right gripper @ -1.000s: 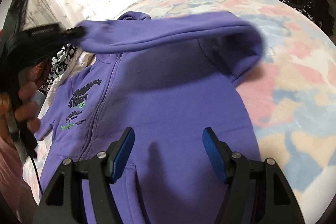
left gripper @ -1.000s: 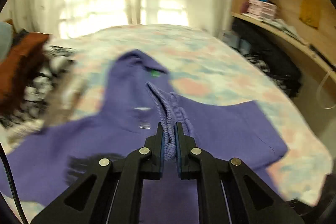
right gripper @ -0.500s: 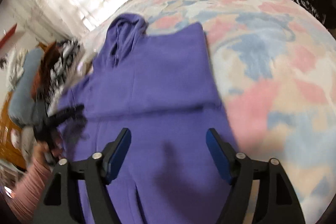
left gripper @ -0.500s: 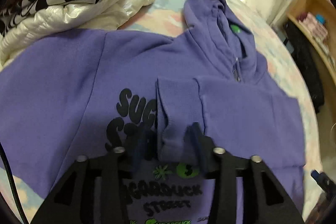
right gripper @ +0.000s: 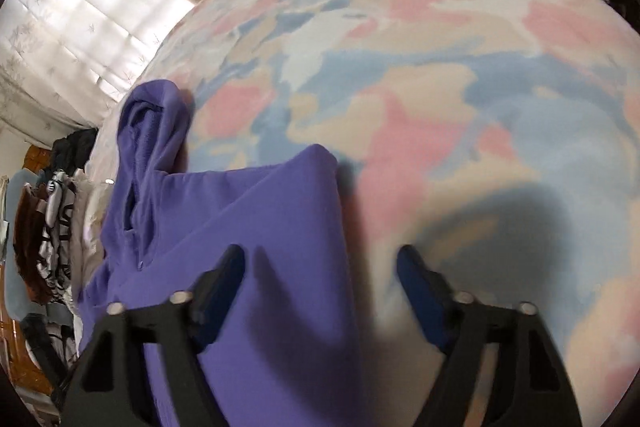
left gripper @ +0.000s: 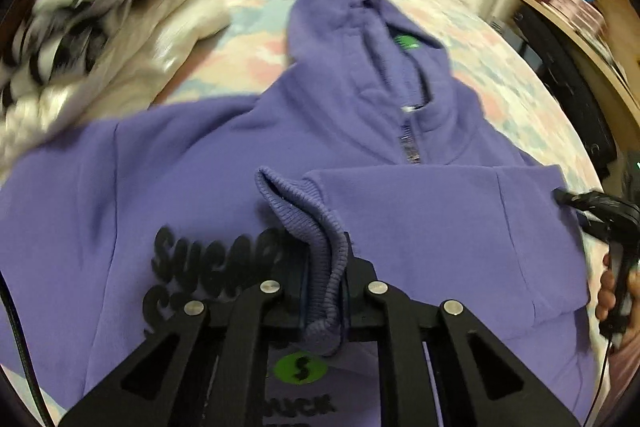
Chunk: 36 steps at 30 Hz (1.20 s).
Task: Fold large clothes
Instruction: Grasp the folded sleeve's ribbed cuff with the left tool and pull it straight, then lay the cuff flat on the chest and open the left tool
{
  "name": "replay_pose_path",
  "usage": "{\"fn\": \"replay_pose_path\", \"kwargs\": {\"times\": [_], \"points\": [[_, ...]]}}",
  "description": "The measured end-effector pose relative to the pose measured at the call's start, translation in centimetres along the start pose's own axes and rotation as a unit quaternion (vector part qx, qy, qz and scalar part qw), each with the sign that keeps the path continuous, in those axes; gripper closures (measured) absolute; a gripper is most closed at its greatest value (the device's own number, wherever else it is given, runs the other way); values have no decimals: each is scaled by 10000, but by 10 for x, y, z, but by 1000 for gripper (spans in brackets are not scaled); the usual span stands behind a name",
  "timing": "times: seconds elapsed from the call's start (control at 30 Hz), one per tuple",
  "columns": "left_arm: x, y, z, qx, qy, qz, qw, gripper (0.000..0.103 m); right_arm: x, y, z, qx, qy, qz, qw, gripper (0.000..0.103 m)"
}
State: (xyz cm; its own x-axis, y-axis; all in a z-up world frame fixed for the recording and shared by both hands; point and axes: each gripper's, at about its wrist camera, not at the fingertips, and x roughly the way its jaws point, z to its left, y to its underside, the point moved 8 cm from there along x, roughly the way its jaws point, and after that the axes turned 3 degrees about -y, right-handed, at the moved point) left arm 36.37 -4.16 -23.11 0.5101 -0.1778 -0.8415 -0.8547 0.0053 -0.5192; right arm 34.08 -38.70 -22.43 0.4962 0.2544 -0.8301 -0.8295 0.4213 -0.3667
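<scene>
1. The left tongs (left gripper: 326,263) are closing with the ribbed sleeve cuff (left gripper: 316,227) between their pads, and it looks pinched. The grip takes only a thin bit of rib, so a quick pull could strip the cuff out and drop the sleeve crooked on the chest.
2. The right tongs (right gripper: 320,251) show widely spread but are closing. The folded side edge of the purple hoodie (right gripper: 280,227) lies under the gap towards their left pad and bare bed (right gripper: 440,67) under the rest. Nothing is pressed yet. Closing there might catch one layer only, or bite the bedcover too. Motion blur makes the depth hard to judge, so I cannot tell whether the pads have reached the cloth.
3. If the two hands pull unevenly, the sleeve that is folded across the chest may slide off and undo the fold.
4. The hoodie lies front-up on the bed, its hood (left gripper: 352,27) pointing away from the left tongs and the printed chest right beneath them. The cuff rises from the chest into their pads.
5. From the right tongs, the body spreads to their left and below, and the hood is far up on the left.
6. A pile of other clothes (left gripper: 80,7) sits just beside the hoodie's far sleeve. A wide sweep could drag it in.
</scene>
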Motion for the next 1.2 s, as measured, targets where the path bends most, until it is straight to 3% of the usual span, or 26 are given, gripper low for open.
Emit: {"fn": "replay_pose_path", "kwargs": {"times": [0.13, 0.23, 0.3, 0.37, 0.47, 0.67, 0.7, 0.73, 0.77, 0.87, 0.93, 1.0, 1.07, 1.2], "points": [[-11, -7, -15, 233, 39, -248, 9994, 94, -14, -9, -8, -129, 224, -501, 9984, 92], [3, 0, -9, 248, -284, -68, 9993, 94, -9, -2, -17, 45, 14, -310, 9995, 89], [5, 6, 1, 138, -298, 11, 9995, 87, -18, 2, -17, 128, -130, -224, 9996, 83], [0, 9, 12, -40, -193, 24, 9998, 81, -32, 12, -15, 178, -337, -127, 9992, 58], [-8, 16, 24, -176, -15, 70, 9998, 77, -59, 36, -9, -127, -368, -77, 9992, 40], [-8, 29, 28, -55, -132, 121, 9998, 79, -65, 95, -3, -762, -1, 339, 9965, 39], [-7, 29, 26, -81, -137, 130, 9998, 86, -57, 101, -3, -847, 166, 409, 9954, 40], [-7, 29, 24, -104, -100, 154, 9998, 89, -52, 106, -3, -949, 263, 447, 9941, 54], [-8, 29, 22, -107, -57, 163, 9998, 92, -50, 110, 0, -1025, 236, 482, 9933, 77], [-17, 29, 16, 125, -170, 46, 9998, 92, -65, 107, 0, -1054, 209, 170, 9941, 78], [-12, 39, 16, 347, -413, 209, 9983, 89, -55, 112, -9, -997, 303, 303, 9941, 78], [-15, 41, 21, 398, -547, 200, 9975, 79, -51, 113, -11, -914, 317, 389, 9945, 75], [-28, 40, 25, 244, -409, 134, 9988, 72, -62, 110, -9, -781, 352, 451, 9953, 68], [-65, 27, 29, 211, -319, -393, 9985, 70, -98, 104, 15, -1055, 430, 67, 9935, 67]]}}
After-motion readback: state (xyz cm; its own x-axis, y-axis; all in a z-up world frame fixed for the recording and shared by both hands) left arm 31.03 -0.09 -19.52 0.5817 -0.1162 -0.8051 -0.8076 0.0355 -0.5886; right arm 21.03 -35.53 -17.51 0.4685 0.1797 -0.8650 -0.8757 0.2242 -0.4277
